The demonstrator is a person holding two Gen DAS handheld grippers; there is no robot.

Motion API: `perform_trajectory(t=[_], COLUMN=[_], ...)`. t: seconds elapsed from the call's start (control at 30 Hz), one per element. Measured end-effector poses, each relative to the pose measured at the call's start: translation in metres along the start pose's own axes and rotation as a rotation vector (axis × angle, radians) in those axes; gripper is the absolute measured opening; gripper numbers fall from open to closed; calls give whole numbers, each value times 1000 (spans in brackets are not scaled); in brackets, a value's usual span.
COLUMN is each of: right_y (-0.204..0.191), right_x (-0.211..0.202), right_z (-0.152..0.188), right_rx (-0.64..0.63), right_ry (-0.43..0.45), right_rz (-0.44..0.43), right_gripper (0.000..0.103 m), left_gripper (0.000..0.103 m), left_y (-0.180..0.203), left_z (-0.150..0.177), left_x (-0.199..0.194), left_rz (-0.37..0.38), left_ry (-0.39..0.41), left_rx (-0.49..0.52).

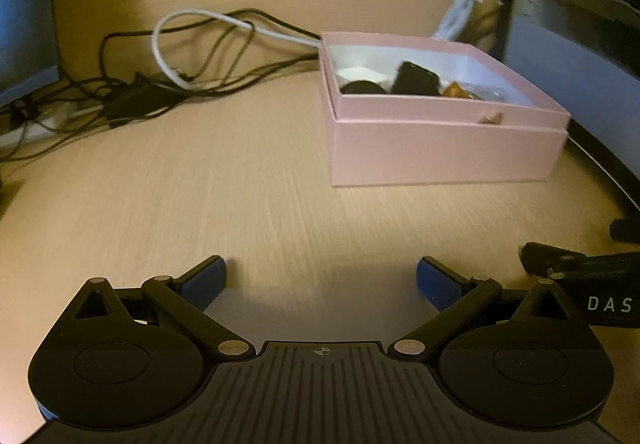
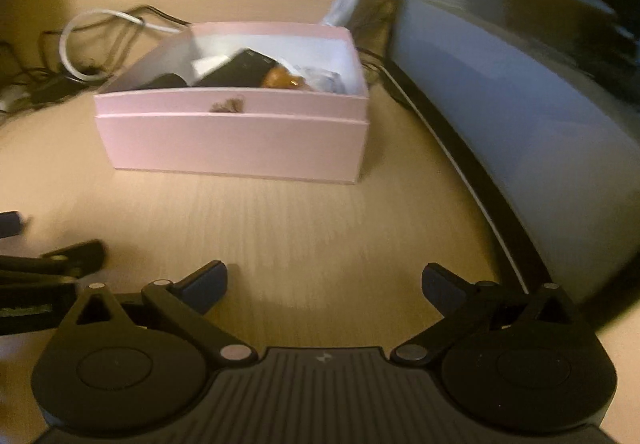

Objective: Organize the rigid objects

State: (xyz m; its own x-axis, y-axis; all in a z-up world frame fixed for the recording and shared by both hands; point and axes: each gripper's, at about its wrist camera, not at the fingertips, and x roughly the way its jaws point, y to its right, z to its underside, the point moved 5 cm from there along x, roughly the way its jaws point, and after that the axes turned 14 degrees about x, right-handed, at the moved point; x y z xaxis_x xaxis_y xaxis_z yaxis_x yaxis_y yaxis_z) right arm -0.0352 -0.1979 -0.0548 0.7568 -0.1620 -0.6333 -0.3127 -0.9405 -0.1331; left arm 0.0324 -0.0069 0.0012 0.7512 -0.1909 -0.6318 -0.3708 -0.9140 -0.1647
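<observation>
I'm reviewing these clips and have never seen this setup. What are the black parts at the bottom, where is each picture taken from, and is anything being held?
No robot here: a person carries a two-finger tool in each hand, each with a camera looking along its fingers. One picture is from the left tool, the other from the right tool. Both stand open and empty above a wooden table. Ahead sits an open pink box holding small items, including a black block. Cables lie behind it, and a dark monitor stands to its right.
</observation>
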Motion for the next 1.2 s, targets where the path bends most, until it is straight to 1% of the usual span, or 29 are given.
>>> perform_trajectory(t=[0.1, 1.2], right_y=[9, 11], right_x=[9, 10], right_z=[-2, -4], right_rx=[70, 58], right_ry=[64, 60], right_rz=[-64, -67], right_gripper=[103, 103], left_gripper=[103, 103], left_y=[1, 2], left_z=[1, -2], left_x=[0, 4], left_rz=[-15, -24], left_ry=[22, 20], left_rx=[-3, -11])
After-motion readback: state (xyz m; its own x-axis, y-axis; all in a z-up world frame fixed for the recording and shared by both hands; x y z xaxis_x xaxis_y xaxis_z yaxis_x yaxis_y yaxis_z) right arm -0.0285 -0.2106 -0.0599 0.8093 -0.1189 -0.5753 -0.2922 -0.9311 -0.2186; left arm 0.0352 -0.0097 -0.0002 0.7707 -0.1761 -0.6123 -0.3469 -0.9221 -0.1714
